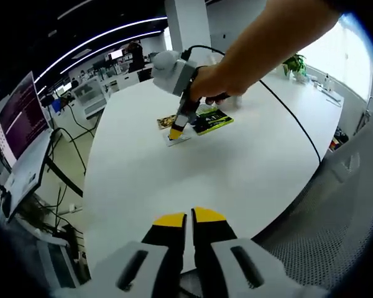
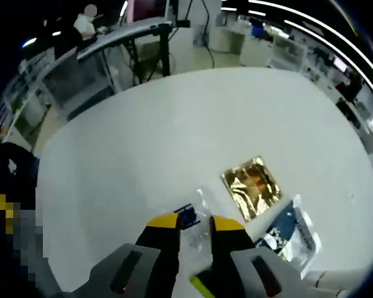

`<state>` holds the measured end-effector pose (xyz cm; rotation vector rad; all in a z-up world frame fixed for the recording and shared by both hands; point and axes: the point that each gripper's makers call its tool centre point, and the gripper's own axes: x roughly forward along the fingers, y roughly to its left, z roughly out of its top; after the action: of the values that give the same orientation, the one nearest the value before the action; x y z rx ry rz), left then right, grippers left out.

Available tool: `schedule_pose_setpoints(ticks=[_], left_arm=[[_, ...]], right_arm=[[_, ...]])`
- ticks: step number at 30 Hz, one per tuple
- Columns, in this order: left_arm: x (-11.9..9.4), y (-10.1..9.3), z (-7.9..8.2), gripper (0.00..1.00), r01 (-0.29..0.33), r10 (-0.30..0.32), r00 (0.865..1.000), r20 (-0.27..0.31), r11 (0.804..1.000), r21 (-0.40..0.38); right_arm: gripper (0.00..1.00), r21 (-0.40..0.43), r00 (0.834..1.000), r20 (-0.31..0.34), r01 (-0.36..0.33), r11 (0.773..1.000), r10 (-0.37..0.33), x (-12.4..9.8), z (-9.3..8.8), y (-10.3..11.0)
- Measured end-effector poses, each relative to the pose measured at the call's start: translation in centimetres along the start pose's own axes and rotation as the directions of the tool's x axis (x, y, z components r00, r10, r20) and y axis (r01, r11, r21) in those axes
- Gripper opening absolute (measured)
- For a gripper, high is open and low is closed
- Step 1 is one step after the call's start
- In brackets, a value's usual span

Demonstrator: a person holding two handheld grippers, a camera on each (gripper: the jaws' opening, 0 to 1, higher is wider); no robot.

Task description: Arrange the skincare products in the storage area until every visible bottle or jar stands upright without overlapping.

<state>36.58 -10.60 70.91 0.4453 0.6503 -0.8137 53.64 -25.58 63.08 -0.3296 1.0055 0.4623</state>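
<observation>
Several flat sample packets lie on the white table [image 1: 174, 180]: a gold foil packet [image 2: 253, 186], a dark packet with white print [image 2: 291, 236] and a clear sachet with a blue label [image 2: 202, 202]. My right gripper [image 2: 194, 223] is open, its yellow tips down at the clear sachet, which lies between them. In the left gripper view a person's arm holds that right gripper [image 1: 176, 132] at the far middle of the table, beside the gold foil packet [image 1: 166, 121] and a green and black packet [image 1: 212, 120]. My left gripper [image 1: 188, 217] is shut and holds nothing, low over the near table edge.
A monitor [image 1: 22, 118] stands off the table's left side. A black cable [image 1: 292, 115] runs across the far right of the table, with a small plant [image 1: 295, 64] behind it. A grey mesh chair back [image 1: 336, 217] is at the near right. Office desks fill the background.
</observation>
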Motion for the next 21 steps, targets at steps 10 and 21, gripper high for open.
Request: schedule_pose_setpoints(ticks=[10, 21], left_arm=[[0.0, -0.1, 0.0, 0.00, 0.003, -0.003, 1.000, 0.002, 1.000, 0.003], [-0.1, -0.3, 0.3, 0.00, 0.013, -0.013, 1.000, 0.020, 1.000, 0.009]], right_arm=[[0.17, 0.019, 0.997, 0.080, 0.004, 1.000, -0.005, -2.2, 0.8, 0.3], [0.18, 0.144, 0.970, 0.238, 0.010, 0.990, -0.044, -11.5, -3.5, 2.0]])
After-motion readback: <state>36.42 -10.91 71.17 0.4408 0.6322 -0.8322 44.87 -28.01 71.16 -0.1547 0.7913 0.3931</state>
